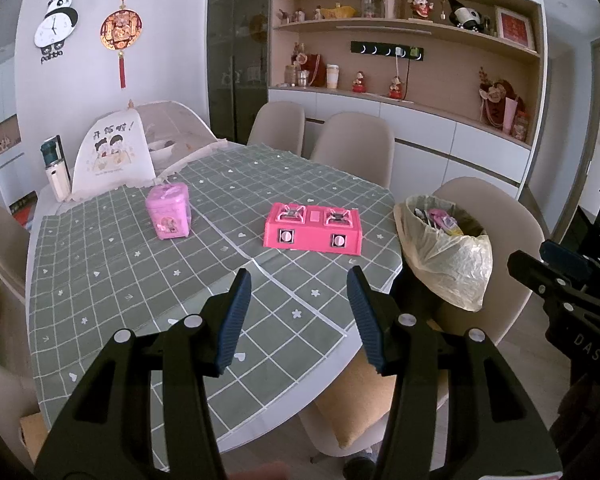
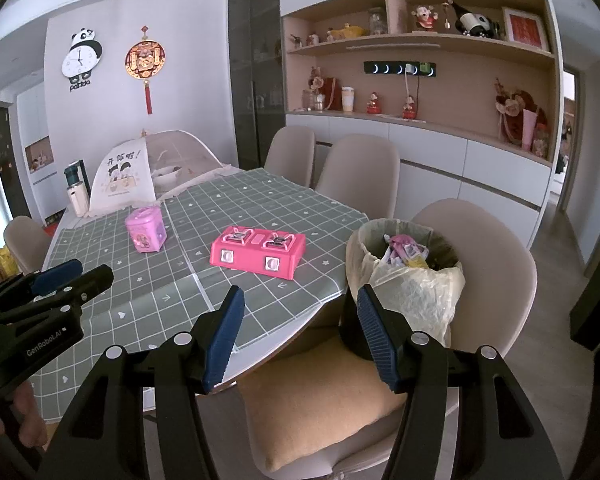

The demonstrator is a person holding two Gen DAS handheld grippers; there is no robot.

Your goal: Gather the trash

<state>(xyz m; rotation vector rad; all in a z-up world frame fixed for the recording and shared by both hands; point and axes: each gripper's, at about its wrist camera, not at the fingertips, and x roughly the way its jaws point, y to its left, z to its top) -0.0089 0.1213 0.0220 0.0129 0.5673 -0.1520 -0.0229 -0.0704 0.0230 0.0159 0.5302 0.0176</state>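
Note:
A bin lined with a pale plastic bag (image 1: 448, 248) (image 2: 410, 276) stands on a beige chair at the table's right edge, with crumpled wrappers (image 2: 404, 250) inside. My left gripper (image 1: 299, 280) hovers open over the near part of the green checked tablecloth (image 1: 140, 280), nothing between its blue pads. My right gripper (image 2: 300, 298) is open too, above the table's corner and an orange seat cushion (image 2: 320, 392), just left of the bin. Each gripper shows at the edge of the other's view.
A pink toy stove (image 1: 312, 228) (image 2: 258, 254) and a pink toy box (image 1: 169, 210) (image 2: 146, 230) sit on the table. A mesh food cover (image 1: 140, 148) and a flask (image 1: 54, 172) stand at the far end. Beige chairs (image 1: 352, 144) ring the table; shelves line the back wall.

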